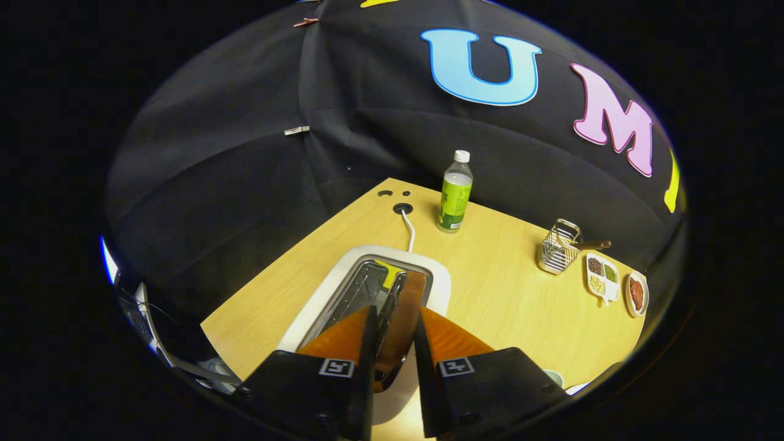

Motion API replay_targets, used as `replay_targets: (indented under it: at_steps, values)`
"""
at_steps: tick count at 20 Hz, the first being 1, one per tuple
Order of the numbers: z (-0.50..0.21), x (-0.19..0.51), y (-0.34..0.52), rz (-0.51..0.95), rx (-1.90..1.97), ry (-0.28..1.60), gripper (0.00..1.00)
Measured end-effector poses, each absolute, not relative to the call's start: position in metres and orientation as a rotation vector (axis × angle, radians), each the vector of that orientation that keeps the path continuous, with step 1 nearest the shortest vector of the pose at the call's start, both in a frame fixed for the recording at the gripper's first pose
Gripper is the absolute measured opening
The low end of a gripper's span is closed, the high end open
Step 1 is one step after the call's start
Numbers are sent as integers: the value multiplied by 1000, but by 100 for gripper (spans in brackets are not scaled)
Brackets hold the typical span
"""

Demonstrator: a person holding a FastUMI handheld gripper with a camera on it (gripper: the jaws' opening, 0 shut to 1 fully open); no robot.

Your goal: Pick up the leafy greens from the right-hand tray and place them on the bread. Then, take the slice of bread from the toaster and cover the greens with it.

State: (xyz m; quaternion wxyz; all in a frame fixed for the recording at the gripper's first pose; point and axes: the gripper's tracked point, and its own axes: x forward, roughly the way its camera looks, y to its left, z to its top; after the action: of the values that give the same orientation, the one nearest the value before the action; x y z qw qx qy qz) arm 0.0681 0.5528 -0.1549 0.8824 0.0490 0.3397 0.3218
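A white toaster (334, 278) stands on the wooden table (502, 294), right under my gripper (395, 313). A brown slice of bread (409, 297) stands on edge in the toaster's right slot. My two fingers reach down on either side of the slice and press its flat faces, so the gripper is shut on it. The lower part of the slice is hidden between the fingers and inside the slot. The left slot beside it shows bare metal wire.
The toaster's white cable (409, 231) runs to a hole at the table's far corner. A green-labelled bottle (455, 196) stands beyond the toaster. Further right are a wire basket (558, 248), a divided dish (602, 277) and a small plate (637, 294).
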Motion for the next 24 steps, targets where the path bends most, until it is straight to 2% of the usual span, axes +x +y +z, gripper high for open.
replay_targets:
  at_steps: [2,6,17,24]
  values:
    - [-155,65,556,673,116,713,22]
    - [-150,61,555,655,98,687,13]
    - [-57,68,516,699,288,511,12]
    - [-21,71,430,606,363,420,12]
